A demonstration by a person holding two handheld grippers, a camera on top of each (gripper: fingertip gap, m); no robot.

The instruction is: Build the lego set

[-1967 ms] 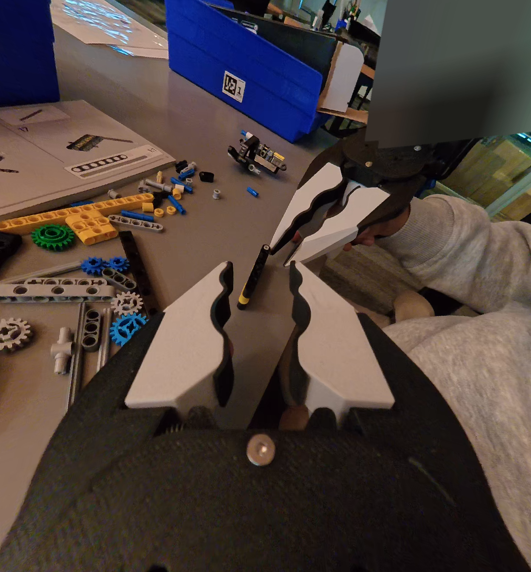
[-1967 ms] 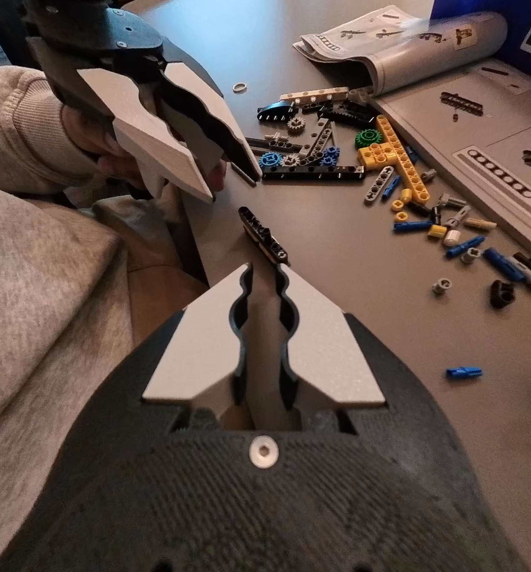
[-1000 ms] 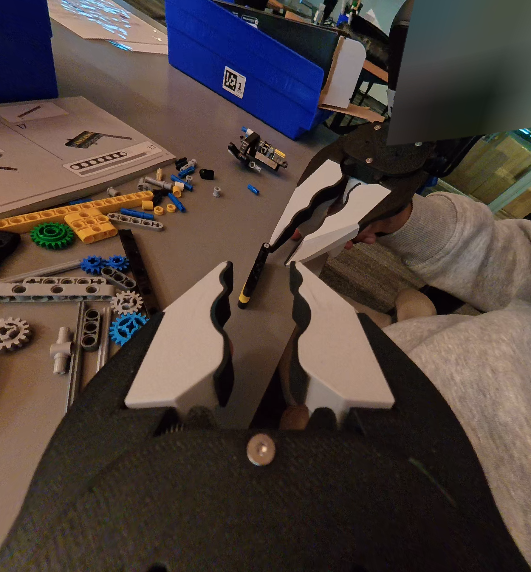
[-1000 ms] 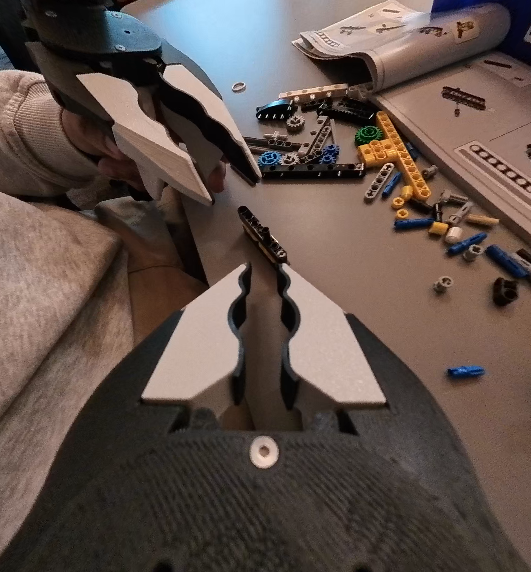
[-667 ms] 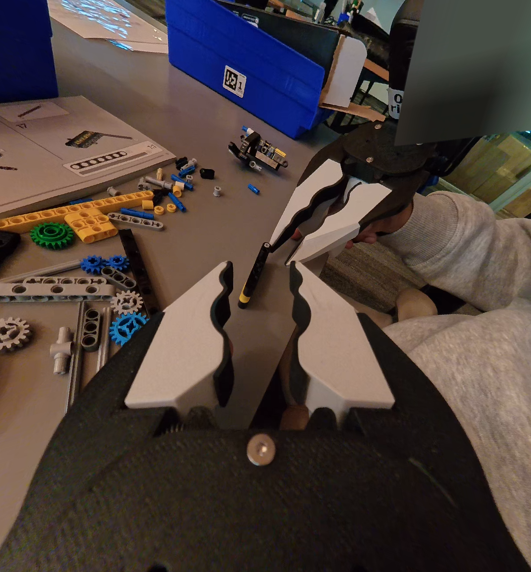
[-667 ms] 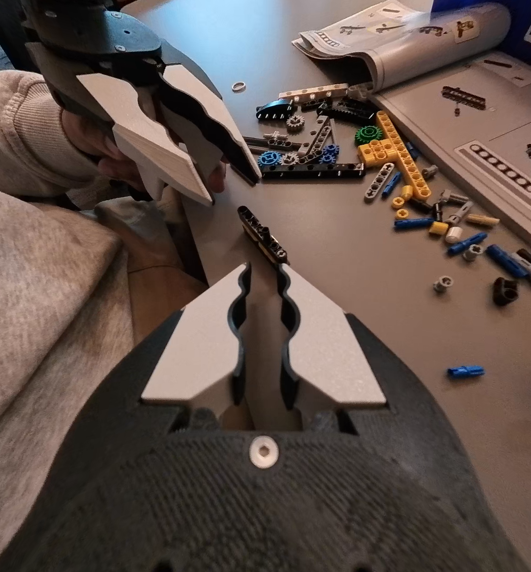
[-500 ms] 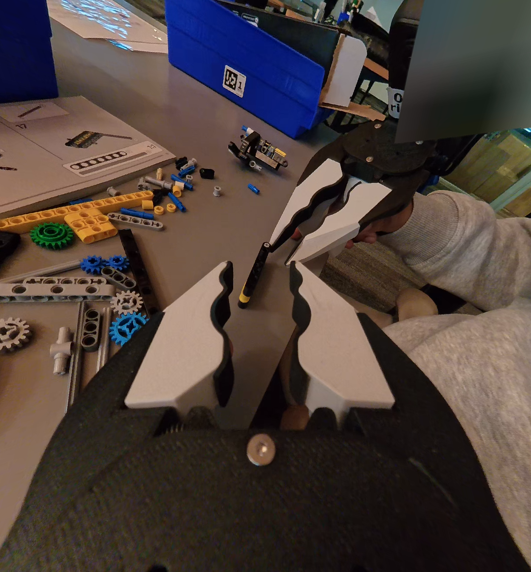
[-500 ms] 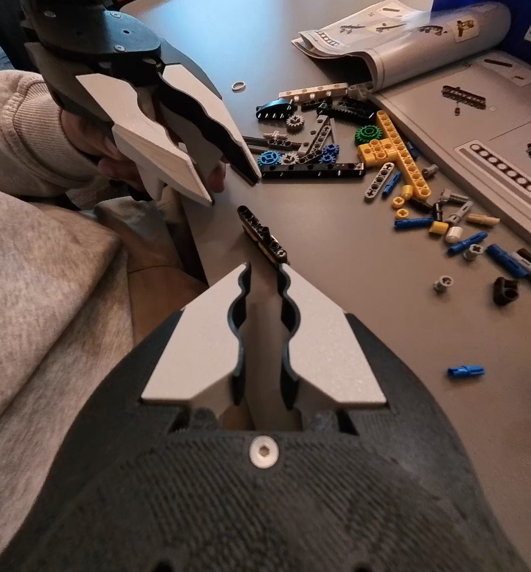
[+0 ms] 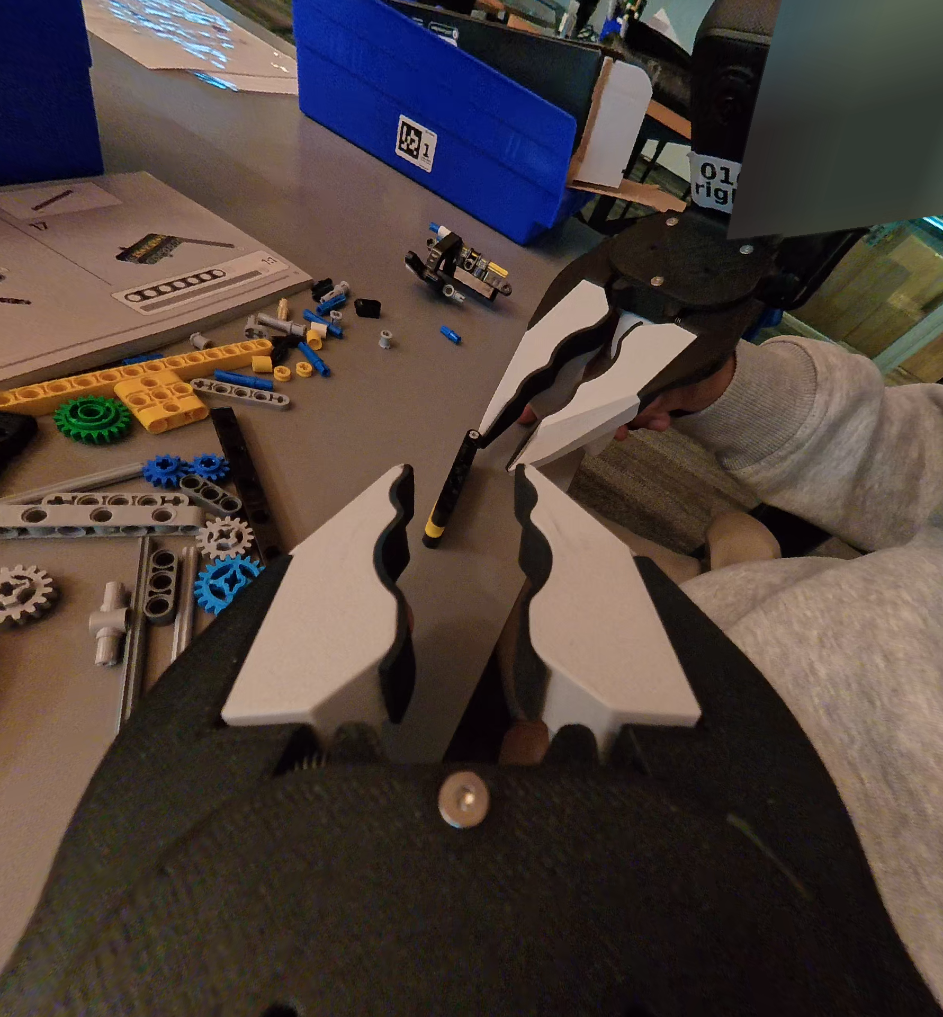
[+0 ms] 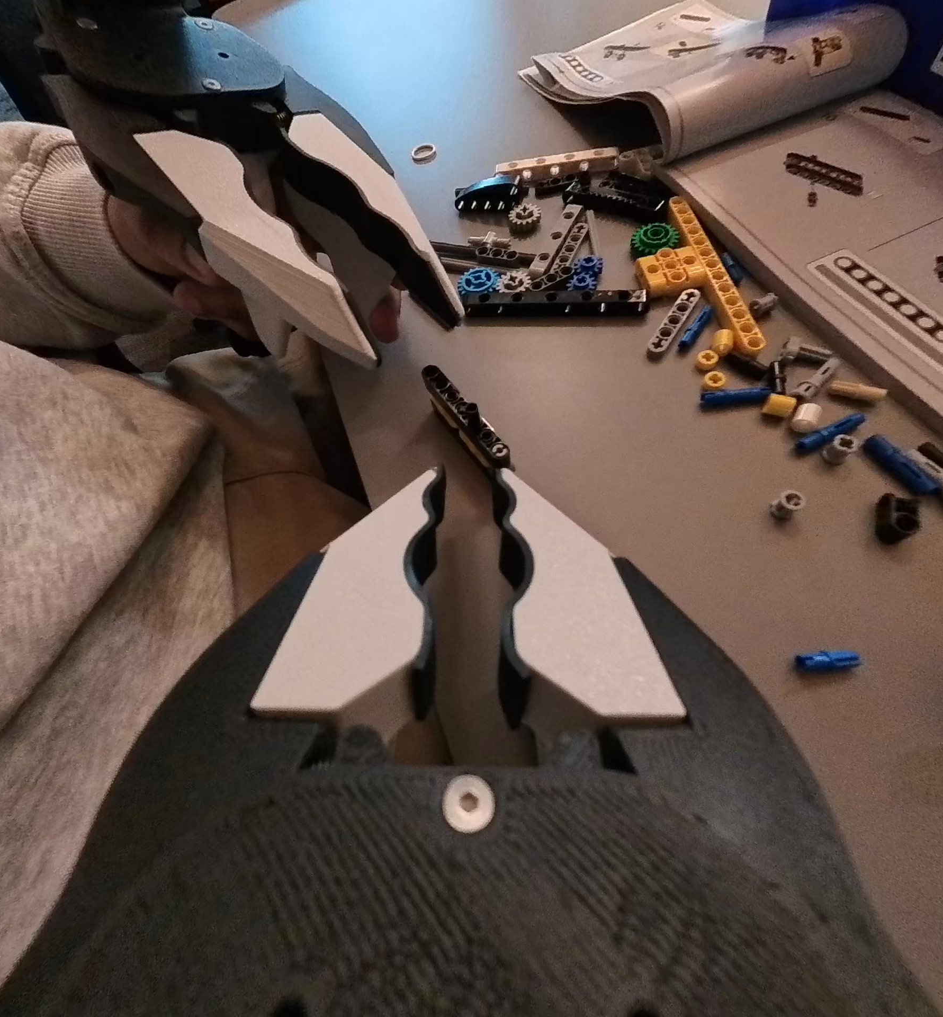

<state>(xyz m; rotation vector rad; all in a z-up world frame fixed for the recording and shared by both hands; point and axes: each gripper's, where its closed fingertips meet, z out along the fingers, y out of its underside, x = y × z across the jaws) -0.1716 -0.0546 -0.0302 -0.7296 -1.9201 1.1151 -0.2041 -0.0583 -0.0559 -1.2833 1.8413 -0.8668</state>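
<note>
— Where's the piece they're working on?

— That short black beam point(image 9: 454, 487) with the yellow band near one end. It lies flat on the grey table point(image 9: 359, 231), close to the edge nearest the person, loose, with nothing gripping it.

— Which way does it point?

— Its long axis runs roughly from one claw to the other. The left claw point(image 9: 463, 473) is wide apart and empty, with the banded end just ahead of its tips. The right claw point(image 10: 469, 473) has only a narrow gap, also empty, and the plain end sits just in front of its right finger, a little off centre.

— So who's nearer?

— Both are close; I'd judge either could take an end, closing across the beam's narrow width.

— And the rest?

— The loose parts, among them a yellow beam point(image 9: 128, 377), a green gear point(image 9: 92, 418) and blue pins, lie well apart toward the open booklet point(image 9: 100, 275). A small built piece point(image 9: 458, 267) stands near the blue bin point(image 9: 441, 126).
</note>
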